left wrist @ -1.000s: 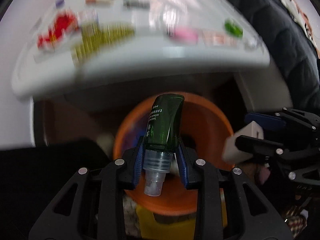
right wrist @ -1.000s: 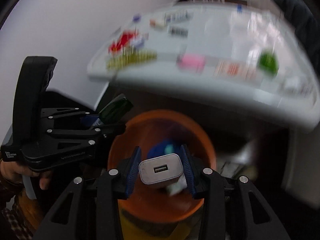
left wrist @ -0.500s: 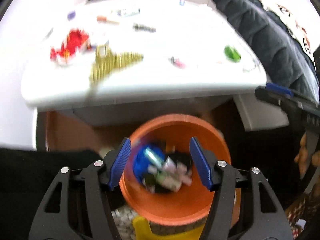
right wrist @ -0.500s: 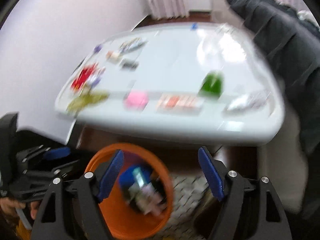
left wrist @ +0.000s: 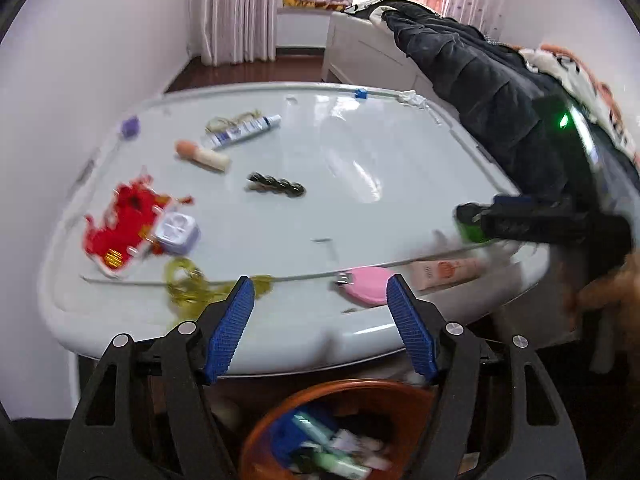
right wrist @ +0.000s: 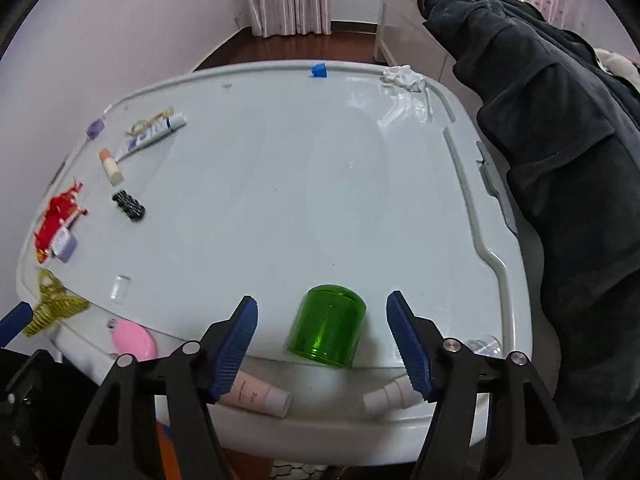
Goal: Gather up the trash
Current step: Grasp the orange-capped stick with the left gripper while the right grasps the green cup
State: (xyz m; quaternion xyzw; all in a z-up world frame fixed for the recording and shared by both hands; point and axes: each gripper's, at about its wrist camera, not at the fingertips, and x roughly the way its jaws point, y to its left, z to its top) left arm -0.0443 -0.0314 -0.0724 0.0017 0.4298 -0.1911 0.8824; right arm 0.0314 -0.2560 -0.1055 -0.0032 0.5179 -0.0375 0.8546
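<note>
Left gripper (left wrist: 320, 330): black plastic frame with triangular cut-outs; two fingers faced with ribbed blue pads (left wrist: 230, 332); round silver screw heads (left wrist: 186, 327) at the finger bases. Right gripper (right wrist: 322, 346): identical build, blue ribbed pads (right wrist: 410, 346), silver screws (right wrist: 451, 345). Bare skin of the right hand (left wrist: 600, 292) shows at the left view's far right.
</note>
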